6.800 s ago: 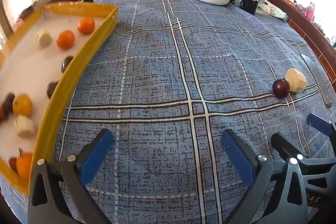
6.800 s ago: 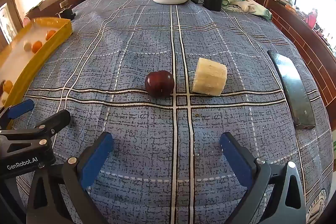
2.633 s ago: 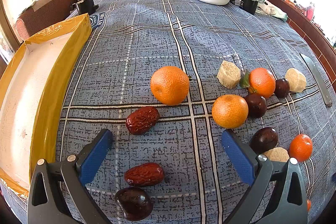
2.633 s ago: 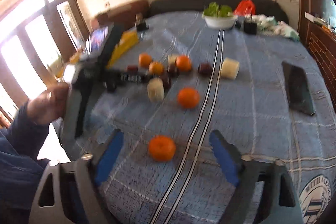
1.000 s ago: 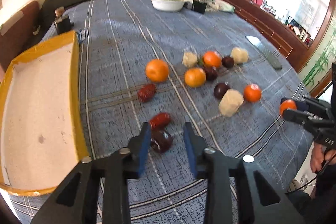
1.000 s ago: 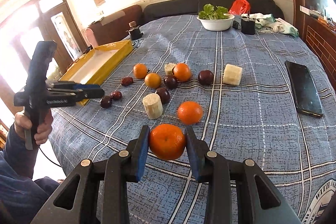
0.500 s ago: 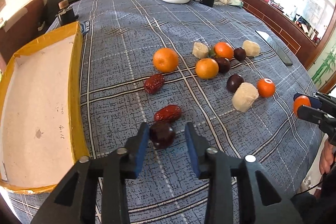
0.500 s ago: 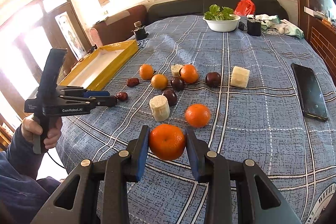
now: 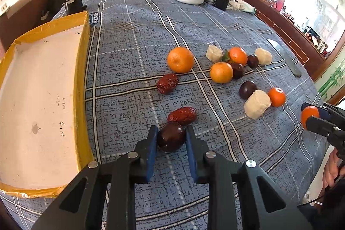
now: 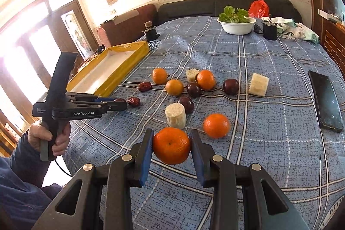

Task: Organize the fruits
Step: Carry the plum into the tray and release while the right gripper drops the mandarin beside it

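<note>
Fruit goes to the tray (image 9: 83, 70): our left gripper (image 9: 170, 140) has just closed on a plum (image 9: 171, 136) beside it, our right gripper (image 10: 171, 149) clamps an orange (image 10: 171, 149).

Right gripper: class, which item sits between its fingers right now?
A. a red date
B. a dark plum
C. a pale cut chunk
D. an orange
D: the right gripper is shut on an orange, its blue pads pressing both sides, held clear of the cloth.
</note>
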